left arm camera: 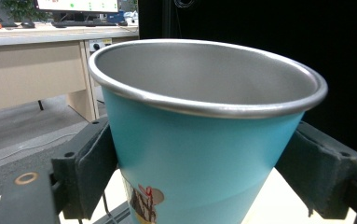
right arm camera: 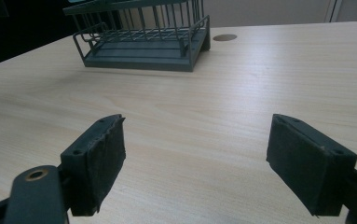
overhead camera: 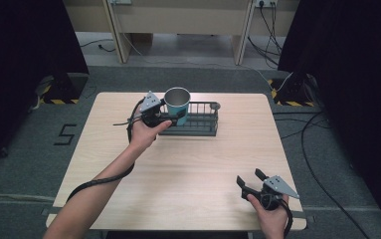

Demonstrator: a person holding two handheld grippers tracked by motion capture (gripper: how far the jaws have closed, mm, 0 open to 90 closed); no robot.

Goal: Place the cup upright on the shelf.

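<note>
A teal metal cup (overhead camera: 177,103) with a silver rim and bare steel inside is held over the left end of a dark wire rack (overhead camera: 201,123). My left gripper (overhead camera: 174,116) is shut on the cup; in the left gripper view both black pads (left arm camera: 92,168) press the cup (left arm camera: 199,154) from either side, and a small picture shows on its wall. My right gripper (overhead camera: 250,179) rests near the table's front right edge, open with nothing between its pads (right arm camera: 99,163). The rack (right arm camera: 143,37) lies ahead of it across bare wood.
The light wooden table (overhead camera: 178,174) stands on grey carpet. A small round cap (right arm camera: 224,37) is set into the tabletop beside the rack. Black curtains hang at both sides, cables run on the floor at right, and a desk stands behind.
</note>
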